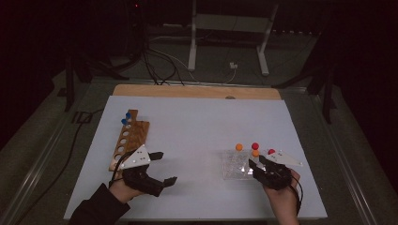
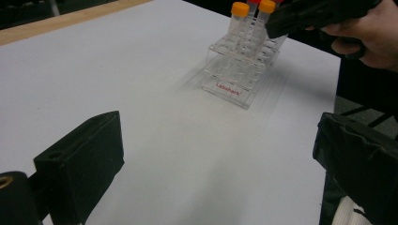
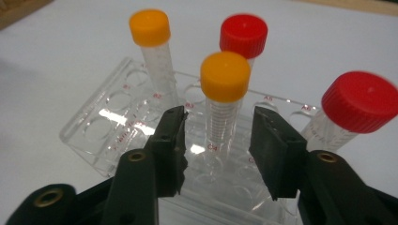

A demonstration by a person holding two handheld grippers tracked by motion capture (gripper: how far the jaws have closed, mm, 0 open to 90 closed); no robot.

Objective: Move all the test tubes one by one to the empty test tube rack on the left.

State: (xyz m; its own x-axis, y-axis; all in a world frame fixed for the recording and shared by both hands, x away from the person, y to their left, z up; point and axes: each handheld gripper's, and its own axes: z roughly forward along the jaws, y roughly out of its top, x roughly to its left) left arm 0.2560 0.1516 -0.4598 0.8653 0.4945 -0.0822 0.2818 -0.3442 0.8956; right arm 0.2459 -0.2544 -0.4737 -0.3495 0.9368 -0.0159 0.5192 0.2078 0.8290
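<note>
our right gripper [image 3: 218,140] stands with jaws apart either side of the near orange-capped tube [image 3: 224,101] in the clear rack [image 3: 101,124] at the table's right. we judge we should centre, close below the cap, lift straight. left gripper [image 2: 216,168] hangs open.

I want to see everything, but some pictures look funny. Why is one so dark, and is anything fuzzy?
High view: the room around the white table is nearly black, so only the tabletop looks lit. Left gripper view: the clear plastic tube rack is soft and its near black jaws blurry. Right gripper view: brightest; the red-capped clear tube at the right edge is smeared, while the middle orange-capped tube is sharp.
</note>
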